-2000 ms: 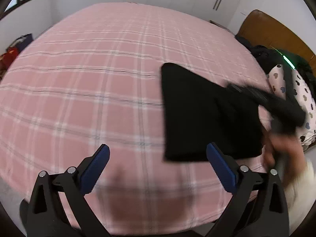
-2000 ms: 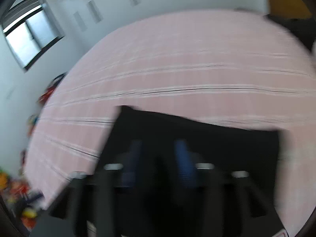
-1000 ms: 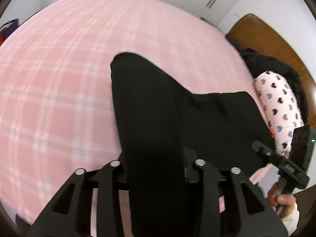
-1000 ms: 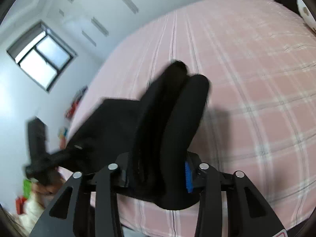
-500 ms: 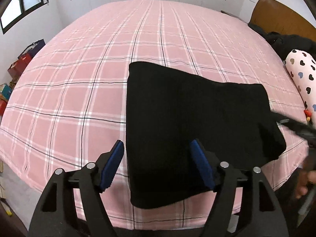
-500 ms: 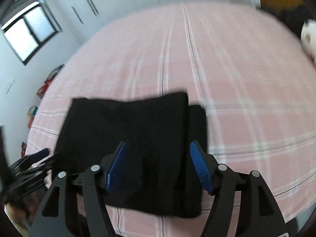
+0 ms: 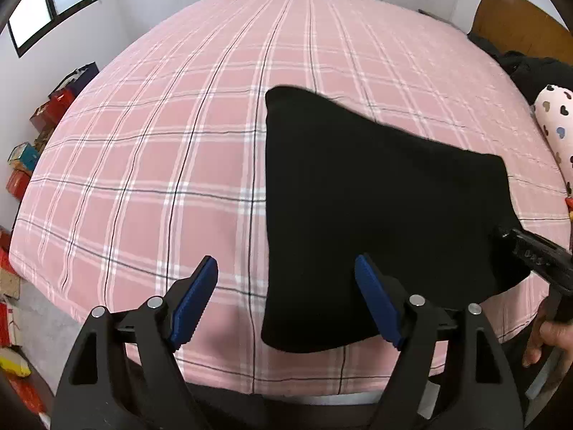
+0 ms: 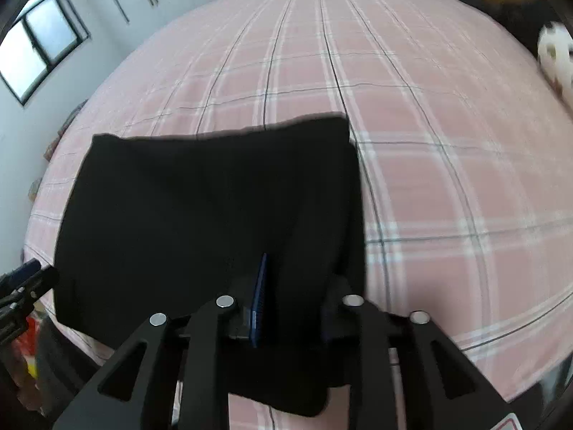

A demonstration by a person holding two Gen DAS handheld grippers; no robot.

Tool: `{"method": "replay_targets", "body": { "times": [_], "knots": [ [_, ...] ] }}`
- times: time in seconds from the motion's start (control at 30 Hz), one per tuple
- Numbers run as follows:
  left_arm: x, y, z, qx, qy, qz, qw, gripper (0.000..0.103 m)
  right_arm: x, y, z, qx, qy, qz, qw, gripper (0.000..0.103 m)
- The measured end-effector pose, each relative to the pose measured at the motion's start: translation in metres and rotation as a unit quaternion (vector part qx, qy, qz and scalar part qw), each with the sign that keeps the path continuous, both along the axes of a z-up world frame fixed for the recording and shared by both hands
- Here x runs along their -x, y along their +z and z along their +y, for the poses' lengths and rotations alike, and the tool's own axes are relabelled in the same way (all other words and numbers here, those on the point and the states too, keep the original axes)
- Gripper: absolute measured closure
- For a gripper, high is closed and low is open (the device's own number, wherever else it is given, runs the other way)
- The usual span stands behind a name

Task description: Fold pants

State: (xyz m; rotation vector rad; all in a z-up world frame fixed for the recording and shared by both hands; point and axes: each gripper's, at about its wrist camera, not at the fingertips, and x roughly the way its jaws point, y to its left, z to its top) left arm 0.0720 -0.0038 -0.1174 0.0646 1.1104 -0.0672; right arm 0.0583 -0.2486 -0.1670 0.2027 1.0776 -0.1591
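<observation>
The black pants [image 7: 358,197] lie folded into a flat, roughly square stack on the pink plaid bed [image 7: 161,143]. My left gripper [image 7: 286,301] hovers over their near left corner. Its jaws are opening wide, and the blue pads [image 7: 195,301] touch nothing. In the right wrist view the pants [image 8: 197,197] fill the middle. My right gripper [image 8: 292,308] is closing at their near right edge, with a bulge of black cloth pinched between its pads; one blue pad [image 8: 259,301] shows and the other is hidden. The right gripper [image 7: 508,236] also reaches in from the right edge of the left wrist view.
A heart-print pillow [image 7: 555,125] and dark clothes [image 7: 530,68] lie by the wooden headboard [image 7: 519,18] on the right. Boxes and bags [image 7: 35,125] crowd the floor to the left. White wardrobes stand beyond the bed. A hand [image 7: 544,340] holds the right gripper's handle.
A second ago both grippers held the pants raised. Both then let go and the pants dropped flat on the bed. The left jaws spread wider; the right jaws have closed again on the near right edge.
</observation>
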Motion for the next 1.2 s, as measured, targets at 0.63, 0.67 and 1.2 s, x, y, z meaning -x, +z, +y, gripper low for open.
{"method": "replay_targets", "body": {
  "times": [0.63,0.67,1.2],
  "knots": [
    [0.019,-0.022,0.013,0.023,0.018,0.032,0.999,0.013,0.032,0.013,-0.021,-0.063,-0.034,0.002,0.997,0.03],
    [0.018,-0.025,0.015,0.028,0.021,0.037,0.9987,0.013,0.028,0.006,-0.019,-0.065,-0.03,0.011,0.997,0.03],
    [0.012,-0.028,0.004,0.012,0.011,0.046,0.9988,0.013,0.042,0.001,-0.023,-0.081,-0.045,-0.006,0.996,0.053]
  ]
}}
